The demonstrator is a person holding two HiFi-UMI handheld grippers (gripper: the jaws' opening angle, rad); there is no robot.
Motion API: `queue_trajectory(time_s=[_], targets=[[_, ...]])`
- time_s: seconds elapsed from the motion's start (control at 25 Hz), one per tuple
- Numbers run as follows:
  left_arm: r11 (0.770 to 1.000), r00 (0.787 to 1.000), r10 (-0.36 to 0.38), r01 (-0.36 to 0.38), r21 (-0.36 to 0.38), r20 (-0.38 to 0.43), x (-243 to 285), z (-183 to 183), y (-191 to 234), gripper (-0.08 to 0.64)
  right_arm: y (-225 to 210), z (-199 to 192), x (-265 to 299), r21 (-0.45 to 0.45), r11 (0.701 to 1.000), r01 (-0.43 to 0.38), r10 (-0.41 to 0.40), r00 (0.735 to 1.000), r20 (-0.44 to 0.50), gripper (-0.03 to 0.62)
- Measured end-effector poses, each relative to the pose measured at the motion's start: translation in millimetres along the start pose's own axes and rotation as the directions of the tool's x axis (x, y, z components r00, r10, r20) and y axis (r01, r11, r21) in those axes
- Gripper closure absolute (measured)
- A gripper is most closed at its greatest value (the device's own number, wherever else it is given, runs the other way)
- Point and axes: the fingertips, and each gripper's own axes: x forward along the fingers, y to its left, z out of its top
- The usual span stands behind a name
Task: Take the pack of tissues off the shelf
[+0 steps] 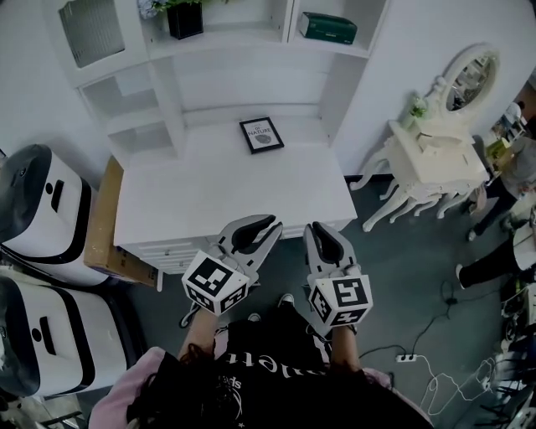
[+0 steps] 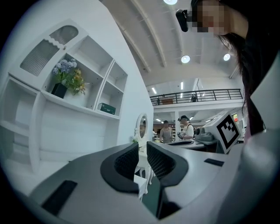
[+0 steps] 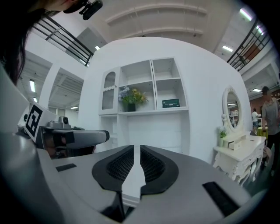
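The pack of tissues (image 1: 328,27) is a dark green box lying in the upper right compartment of the white shelf unit (image 1: 251,63). It also shows small in the left gripper view (image 2: 106,108) and the right gripper view (image 3: 170,103). My left gripper (image 1: 266,228) and right gripper (image 1: 322,230) hang side by side in front of the white desk (image 1: 226,184), well short of the shelf. Both are shut with nothing between their jaws. The left gripper (image 2: 142,153) points up and right of the shelf unit; the right gripper (image 3: 137,155) points straight at it.
A flower pot (image 1: 185,17) stands in the compartment left of the tissues. A framed picture (image 1: 261,134) lies on the desk. A white vanity with an oval mirror (image 1: 435,142) stands to the right, a cardboard box (image 1: 100,222) and white machines (image 1: 42,209) to the left. Cables (image 1: 423,369) trail on the floor.
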Motion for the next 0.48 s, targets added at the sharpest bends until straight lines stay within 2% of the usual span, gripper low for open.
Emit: queue_trajectory(time_s=[0.2, 0.48], targets=[[1.0, 1.0, 0.013, -0.013, -0.022, -0.007, 1, -7, 9, 0.491, -3, -6, 10, -0.001, 1.0, -0.006, 0.006, 1.0, -0.029, 0.52], [0.997, 0.997, 0.074, -0.074, -0.039, 0.0, 8, -11, 45, 0.491, -8, -9, 45, -0.001, 0.999, -0.052, 0.052, 0.998, -0.033, 0.52]])
